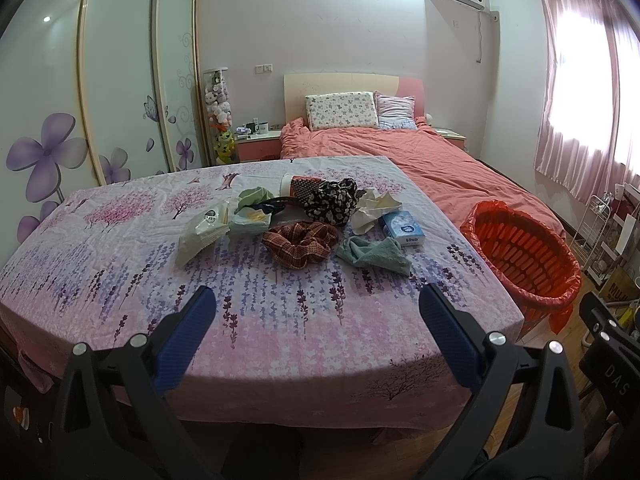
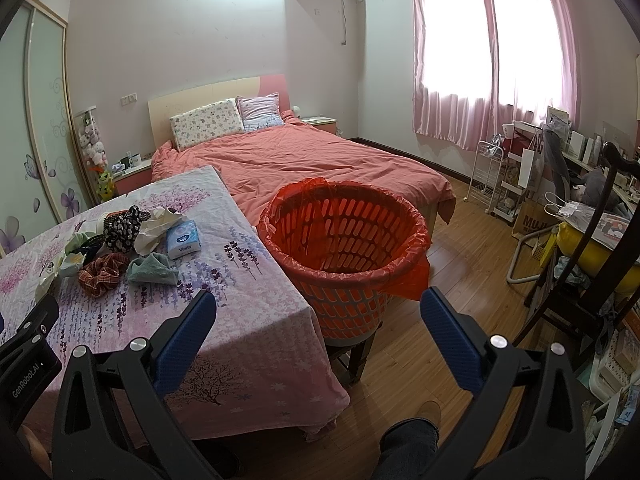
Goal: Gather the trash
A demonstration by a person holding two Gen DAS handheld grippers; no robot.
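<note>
A table with a floral cloth holds a heap of items: crumpled white tissue, a blue Vinda tissue pack, a teal cloth, a plaid scrunchie, a black floral scrunchie and a white wipes pack. A red basket lined with a red bag stands right of the table; it also shows in the right wrist view. My left gripper is open and empty above the table's near part. My right gripper is open and empty in front of the basket.
A bed with a salmon cover lies behind the table and basket. A white wire rack, a cluttered desk and a dark chair stand at the right. A wardrobe lines the left wall. The floor is wood.
</note>
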